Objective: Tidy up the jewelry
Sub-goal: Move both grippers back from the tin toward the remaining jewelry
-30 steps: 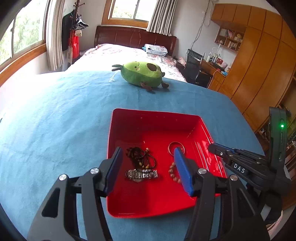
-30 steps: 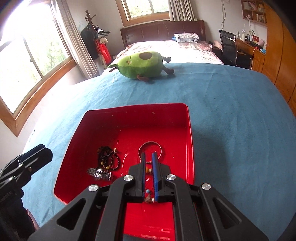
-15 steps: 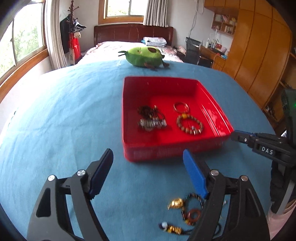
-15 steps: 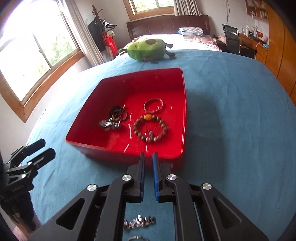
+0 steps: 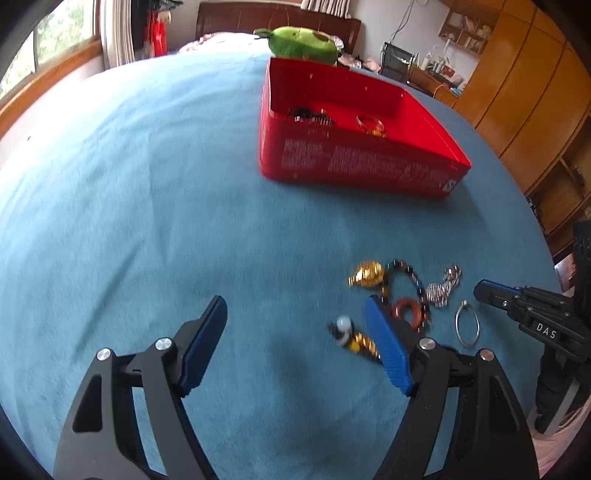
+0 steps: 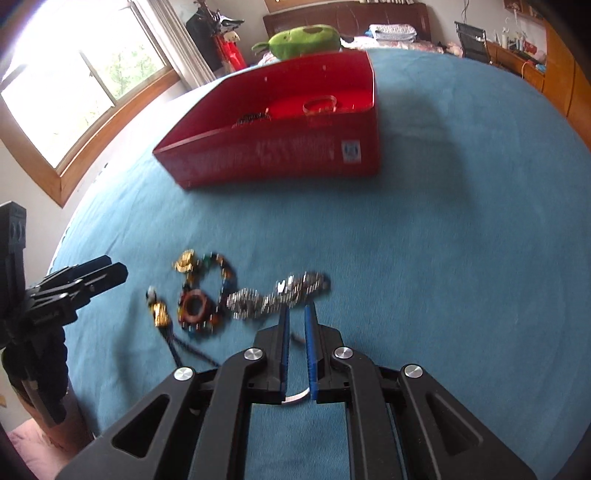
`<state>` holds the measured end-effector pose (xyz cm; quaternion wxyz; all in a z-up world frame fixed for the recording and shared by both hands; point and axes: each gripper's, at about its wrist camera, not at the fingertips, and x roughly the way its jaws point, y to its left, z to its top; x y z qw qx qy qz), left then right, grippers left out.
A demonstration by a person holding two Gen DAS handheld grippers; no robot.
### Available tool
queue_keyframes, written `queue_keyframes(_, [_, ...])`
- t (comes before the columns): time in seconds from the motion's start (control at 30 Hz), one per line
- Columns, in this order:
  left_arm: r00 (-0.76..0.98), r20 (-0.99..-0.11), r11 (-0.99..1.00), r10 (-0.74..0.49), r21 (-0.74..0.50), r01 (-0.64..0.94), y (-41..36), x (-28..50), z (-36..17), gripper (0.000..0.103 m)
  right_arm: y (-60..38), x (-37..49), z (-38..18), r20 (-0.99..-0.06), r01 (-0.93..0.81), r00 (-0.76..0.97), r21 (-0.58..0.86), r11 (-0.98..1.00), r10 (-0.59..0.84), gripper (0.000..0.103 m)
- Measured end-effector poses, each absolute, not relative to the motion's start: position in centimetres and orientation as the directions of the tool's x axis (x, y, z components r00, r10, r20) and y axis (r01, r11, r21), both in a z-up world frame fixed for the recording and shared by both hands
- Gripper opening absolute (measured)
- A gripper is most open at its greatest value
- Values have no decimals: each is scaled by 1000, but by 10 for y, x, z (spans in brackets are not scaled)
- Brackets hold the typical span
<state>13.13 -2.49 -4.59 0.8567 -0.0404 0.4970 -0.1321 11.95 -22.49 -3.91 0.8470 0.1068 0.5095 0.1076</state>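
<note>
A red tray [image 5: 362, 166] [image 6: 280, 155] on the blue cloth holds a dark beaded piece [image 5: 310, 114], a thin bangle [image 6: 320, 103] and other pieces. Loose on the cloth lie a beaded bracelet with a gold charm [image 5: 369, 275] [image 6: 207, 295], a silver chain [image 5: 443, 286] [image 6: 277, 293] and a silver ring [image 5: 467, 325]. My left gripper [image 5: 295, 321] is open and empty, low over the cloth left of this pile. My right gripper [image 6: 295, 314] is nearly shut, just short of the silver chain; the ring's edge [image 6: 295, 398] shows between its jaws lower down.
A green avocado plush [image 5: 303, 40] [image 6: 303, 38] lies beyond the tray. A bed headboard [image 6: 347, 14], a window [image 6: 74, 74] and wooden wardrobes [image 5: 524, 110] surround the blue surface.
Both grippers have pulled back from the tray and dropped low toward the loose jewelry near the front. The right gripper released the bead bracelet into the tray earlier.
</note>
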Motion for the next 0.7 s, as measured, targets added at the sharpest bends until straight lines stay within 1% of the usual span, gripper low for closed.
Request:
queue_keyframes(0.13, [417,-858,953,-301,-255,163,-25,122,-57,71,-229,112,-43,-836,-53,463,306,950,295,9])
queue_keyframes(0.2, [401,-864,951,-305,-259,166,-30,118,-59,70,-230,111,-44,-834,-47,464,312,949,297,9])
queue_keyframes(0.23, [394,-868,952,-304,-258,165,-32,118,-60,66,-231,112,-45,-834,-47,464,312,949,297,9])
queue_keyframes(0.37, [339,-890,951,-305,-266,157,-44,120,-69,62,-228,113,-45,-830,-55,465,318,946,306,10])
queue_keyframes(0.6, [344,-906,968,-247,-216,125,-59,133,-72,62,-231,115,-50,-830,-63,457,328,943,319,10])
queue_keyframes(0.67, [347,-912,974,-221,-188,125,-63,134,-73,61,-232,117,-50,-828,-65,459,330,942,322,10])
queue_keyframes(0.7, [349,-917,979,-193,-156,132,-66,134,-74,58,-232,117,-49,-827,-65,460,332,941,323,10])
